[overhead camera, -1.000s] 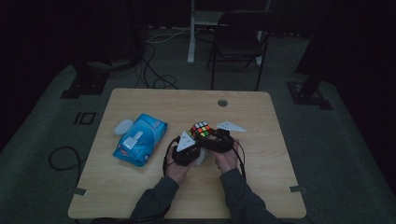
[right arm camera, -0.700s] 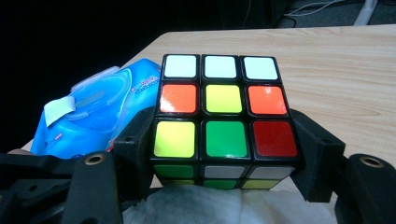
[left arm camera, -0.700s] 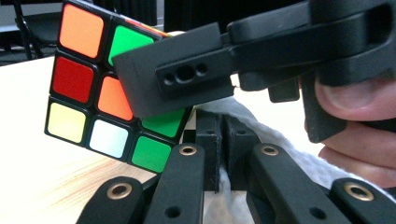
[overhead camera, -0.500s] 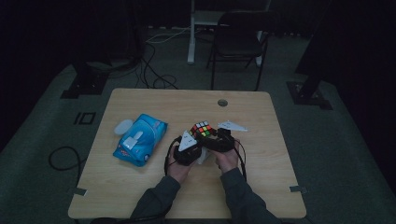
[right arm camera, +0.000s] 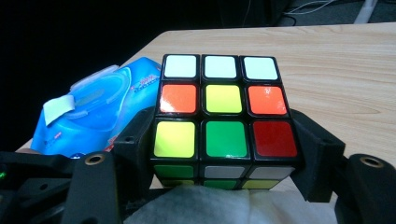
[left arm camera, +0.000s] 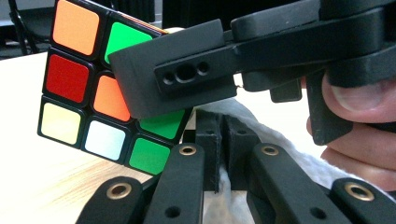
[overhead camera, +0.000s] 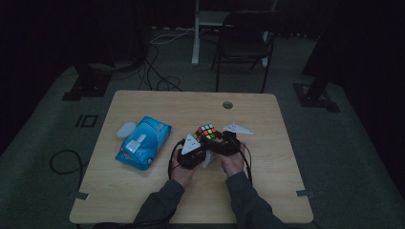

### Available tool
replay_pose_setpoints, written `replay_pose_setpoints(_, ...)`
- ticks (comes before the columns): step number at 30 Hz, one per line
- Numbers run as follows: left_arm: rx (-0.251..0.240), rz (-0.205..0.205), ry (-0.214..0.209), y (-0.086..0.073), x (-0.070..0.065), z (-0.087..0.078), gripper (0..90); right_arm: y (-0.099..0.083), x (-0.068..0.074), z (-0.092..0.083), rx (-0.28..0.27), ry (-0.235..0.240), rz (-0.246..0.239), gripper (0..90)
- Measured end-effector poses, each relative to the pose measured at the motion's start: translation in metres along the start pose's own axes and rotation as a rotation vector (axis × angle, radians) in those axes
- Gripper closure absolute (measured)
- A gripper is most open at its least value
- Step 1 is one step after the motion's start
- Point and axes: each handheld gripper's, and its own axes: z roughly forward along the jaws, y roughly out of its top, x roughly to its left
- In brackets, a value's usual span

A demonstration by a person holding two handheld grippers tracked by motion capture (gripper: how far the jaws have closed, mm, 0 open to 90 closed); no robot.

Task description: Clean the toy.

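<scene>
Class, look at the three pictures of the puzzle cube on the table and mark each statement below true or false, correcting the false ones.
1. The right gripper clamps the puzzle cube between its jaws. True.
2. The blue wipes pack lies on the floor. False: it lies on the table.
3. The cube's top row in the right gripper view is white. True.
4. A white cloth lies near the grippers. True.
5. The chair stands on the table. False: it stands on the floor beyond it.

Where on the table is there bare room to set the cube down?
Bare wood lies right of the hands toward the light wooden table's right edge, and across the far strip around the round cable hole. It is crowded at the left by the blue wet-wipe pack.
</scene>
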Motion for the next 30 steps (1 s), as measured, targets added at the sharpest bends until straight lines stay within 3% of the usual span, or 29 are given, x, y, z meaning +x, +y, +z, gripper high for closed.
replay_pose_setpoints(7,0.056,-0.002,0.022,-0.006,0.003,0.005,87.4,0.001,0.0,-0.002,-0.007,0.0,0.003,34.1)
replay_pose_setpoints(16,0.075,-0.008,0.036,-0.01,0.005,0.006,87.5,0.003,-0.002,-0.005,-0.018,-0.002,0.002,34.1)
replay_pose_setpoints(20,0.069,-0.047,0.052,-0.013,0.012,0.002,87.5,0.004,-0.004,-0.008,-0.023,-0.007,-0.002,34.1)
replay_pose_setpoints(30,0.038,-0.085,0.11,-0.013,0.029,-0.012,87.6,0.0,-0.005,-0.009,-0.005,-0.006,-0.007,34.1)
